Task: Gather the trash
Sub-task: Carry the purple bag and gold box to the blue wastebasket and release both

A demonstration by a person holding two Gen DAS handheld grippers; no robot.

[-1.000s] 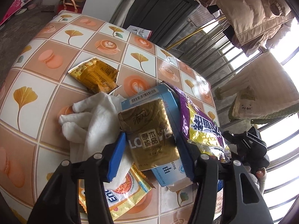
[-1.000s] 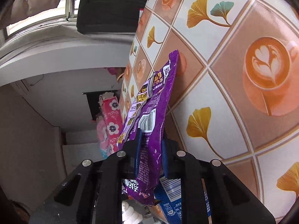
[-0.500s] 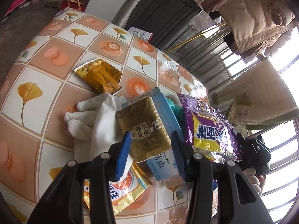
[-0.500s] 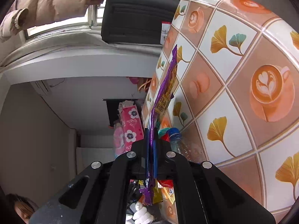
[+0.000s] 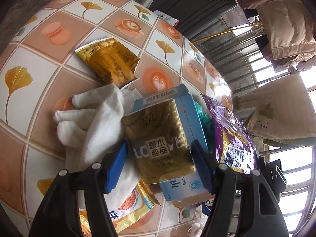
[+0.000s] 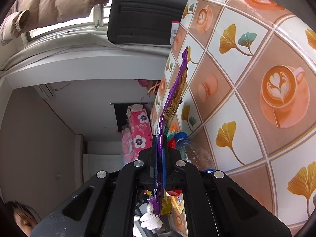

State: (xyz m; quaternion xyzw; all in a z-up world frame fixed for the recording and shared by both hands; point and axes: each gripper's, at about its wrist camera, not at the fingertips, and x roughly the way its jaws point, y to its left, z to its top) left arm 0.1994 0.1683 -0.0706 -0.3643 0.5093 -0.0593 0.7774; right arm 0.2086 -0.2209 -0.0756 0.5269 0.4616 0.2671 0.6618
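A gold tissue packet [image 5: 160, 144] lies on a light blue box [image 5: 189, 118] on the tiled table [image 5: 49, 33]. My left gripper [image 5: 158, 164] straddles the packet; its jaws are opening and the blue pads stand just off the packet's sides. A white glove or cloth [image 5: 94, 122] lies left of it, and a yellow-brown wrapper [image 5: 110, 63] lies beyond. My right gripper [image 6: 160, 158] is shut on a purple snack wrapper [image 6: 173, 98], seen edge-on. In the left wrist view that purple wrapper [image 5: 231, 138] hangs at the right.
A yellow noodle wrapper [image 5: 128, 207] lies under the cloth near the table's front edge. A clear plastic bottle [image 6: 193, 152] with a blue cap lies beside the right gripper. Beyond the table are a black case [image 5: 189, 2], hanging coats and window bars.
The left jaws have spread wider around the gold packet and the view has dropped closer to it. The right jaws closed flat on the purple wrapper and lifted it off the blue box.
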